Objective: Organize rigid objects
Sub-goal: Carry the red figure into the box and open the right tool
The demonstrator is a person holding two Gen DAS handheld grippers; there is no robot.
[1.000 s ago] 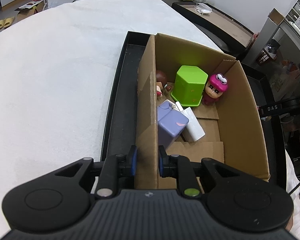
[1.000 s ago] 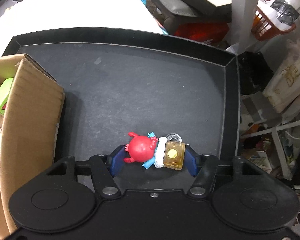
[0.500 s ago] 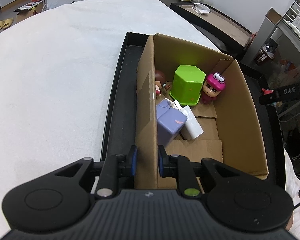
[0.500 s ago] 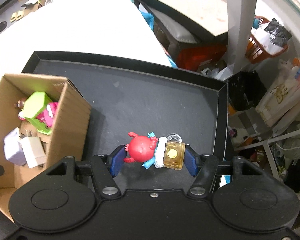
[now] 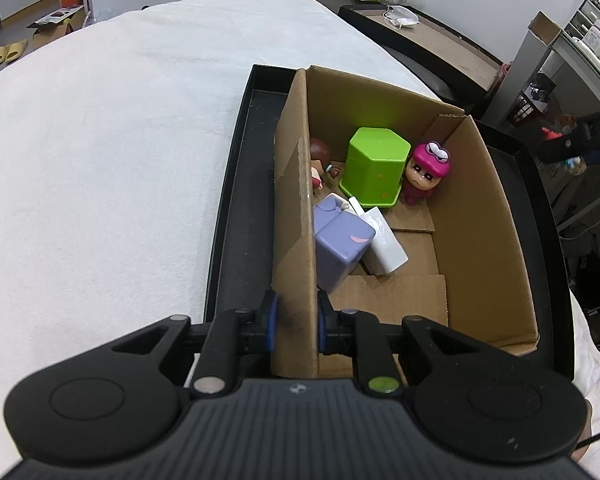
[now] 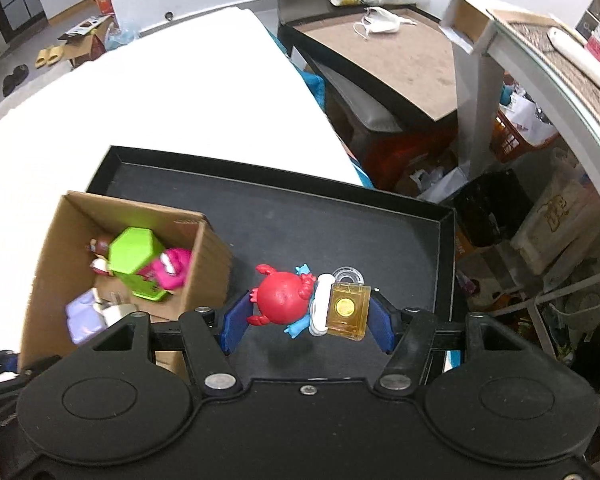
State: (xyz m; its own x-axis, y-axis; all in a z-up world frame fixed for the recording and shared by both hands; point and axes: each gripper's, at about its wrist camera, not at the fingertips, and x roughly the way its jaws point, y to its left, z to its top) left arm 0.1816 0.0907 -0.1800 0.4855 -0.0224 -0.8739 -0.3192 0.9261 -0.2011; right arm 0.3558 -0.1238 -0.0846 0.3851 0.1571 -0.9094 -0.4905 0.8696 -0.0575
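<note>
Left gripper (image 5: pixel 296 320): jaws clenched on the near left wall of the cardboard box (image 5: pixel 480 208), lower centre of the left wrist view. Box standing in a black tray (image 6: pixel 340 216) on the white bench (image 5: pixel 100 160). Inside the box, centre of frame: green hexagonal container (image 5: pixel 374 164), pink-hatted figurine (image 5: pixel 426 168), purple block (image 5: pixel 340 240), white block (image 5: pixel 384 244), brown-haired figurine (image 5: pixel 320 156) against the left wall. Right gripper (image 6: pixel 306 316): jaws grasping a red crab-like toy (image 6: pixel 282 296) with an amber block (image 6: pixel 346 310), lower centre of the right wrist view, raised above the tray floor, right of the box.
</note>
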